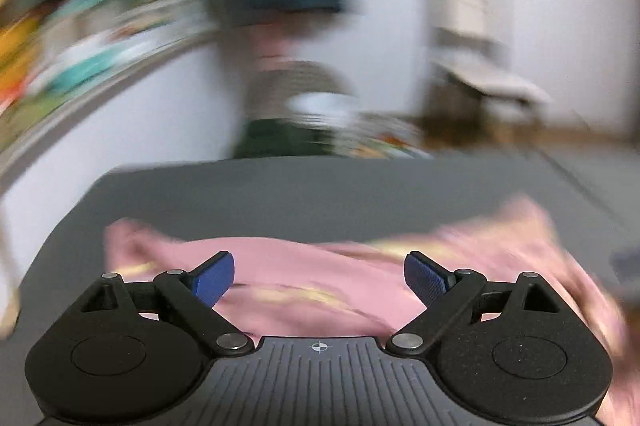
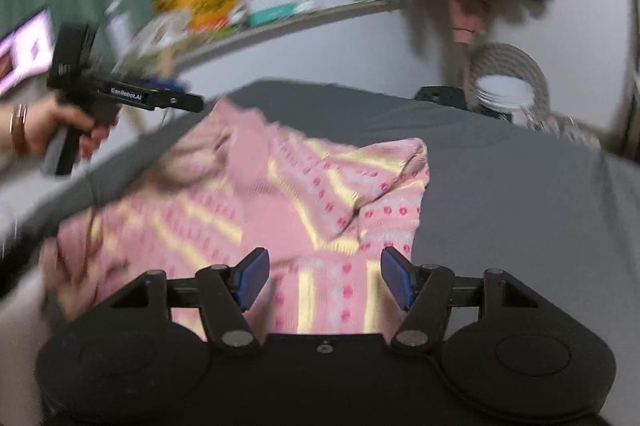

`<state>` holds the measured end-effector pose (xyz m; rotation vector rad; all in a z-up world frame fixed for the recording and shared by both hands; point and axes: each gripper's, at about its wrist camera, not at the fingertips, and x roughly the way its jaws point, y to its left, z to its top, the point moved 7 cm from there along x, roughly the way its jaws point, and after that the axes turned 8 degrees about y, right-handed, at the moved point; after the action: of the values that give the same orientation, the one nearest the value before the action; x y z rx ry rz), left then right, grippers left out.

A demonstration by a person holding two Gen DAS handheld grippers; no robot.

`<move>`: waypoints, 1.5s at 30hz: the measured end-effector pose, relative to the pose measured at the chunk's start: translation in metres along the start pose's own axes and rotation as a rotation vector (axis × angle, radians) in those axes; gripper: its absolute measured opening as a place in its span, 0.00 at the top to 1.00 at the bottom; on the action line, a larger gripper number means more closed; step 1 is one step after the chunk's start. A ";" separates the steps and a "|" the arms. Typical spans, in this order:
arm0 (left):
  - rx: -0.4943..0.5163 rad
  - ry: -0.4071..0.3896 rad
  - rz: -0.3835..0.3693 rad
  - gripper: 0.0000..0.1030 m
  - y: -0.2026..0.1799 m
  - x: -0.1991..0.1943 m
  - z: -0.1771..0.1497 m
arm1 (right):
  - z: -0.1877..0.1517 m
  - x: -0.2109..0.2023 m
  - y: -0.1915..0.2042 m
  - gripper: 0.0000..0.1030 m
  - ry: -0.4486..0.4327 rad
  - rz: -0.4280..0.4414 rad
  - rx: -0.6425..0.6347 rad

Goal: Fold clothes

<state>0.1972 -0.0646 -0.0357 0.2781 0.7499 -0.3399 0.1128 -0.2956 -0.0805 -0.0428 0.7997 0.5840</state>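
- My right claw (image 2: 324,278) is wide open and holds nothing. It hangs just over the near edge of the pink knitted sweater with yellow stripes and red dots (image 2: 256,209).
- My left claw (image 1: 319,278) is wide open too, with nothing in it.
- The sweater lies bunched up on the grey bed cover (image 2: 500,185).
- I think I am between folds. Next I should pinch an edge and lay it flat.
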 end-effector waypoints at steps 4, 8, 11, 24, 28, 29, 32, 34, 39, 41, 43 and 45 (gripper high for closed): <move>0.308 0.013 -0.135 0.10 -0.101 -0.008 -0.010 | -0.012 -0.017 0.023 0.40 0.036 0.037 -0.110; 0.582 0.059 -0.113 0.11 -0.165 0.005 -0.024 | -0.018 -0.022 0.049 0.35 0.053 0.133 -0.157; 0.731 0.072 -0.087 0.17 -0.183 0.015 -0.027 | -0.021 -0.021 0.060 0.35 0.074 0.150 -0.191; 0.999 0.207 -0.098 0.62 -0.209 0.038 -0.047 | -0.030 -0.009 0.059 0.35 0.134 0.160 -0.189; 0.952 0.219 -0.120 0.97 -0.206 0.038 -0.042 | -0.038 -0.003 0.070 0.36 0.169 0.153 -0.256; 0.936 0.217 -0.134 0.97 -0.204 0.038 -0.039 | -0.039 -0.001 0.073 0.36 0.175 0.144 -0.277; 0.908 0.167 -0.107 0.97 -0.197 0.038 -0.021 | -0.045 0.003 0.078 0.47 0.194 0.126 -0.321; 0.855 0.121 -0.074 0.97 -0.188 0.037 0.005 | -0.048 0.008 0.075 0.55 0.219 0.103 -0.320; 0.659 0.030 -0.006 0.97 -0.152 0.040 0.088 | -0.049 0.016 0.056 0.78 0.249 0.084 -0.246; 0.628 0.018 0.040 0.97 -0.138 0.049 0.113 | -0.046 0.015 0.047 0.94 0.241 0.080 -0.191; 0.616 0.005 0.099 0.97 -0.127 0.061 0.134 | -0.042 0.014 0.036 0.95 0.225 0.055 -0.142; 0.598 -0.007 0.171 0.97 -0.119 0.080 0.156 | -0.039 0.012 0.021 0.97 0.192 0.035 -0.063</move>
<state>0.3005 -0.2453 0.0030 0.8984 0.5981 -0.3975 0.0831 -0.2817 -0.1124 -0.1445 0.9700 0.6448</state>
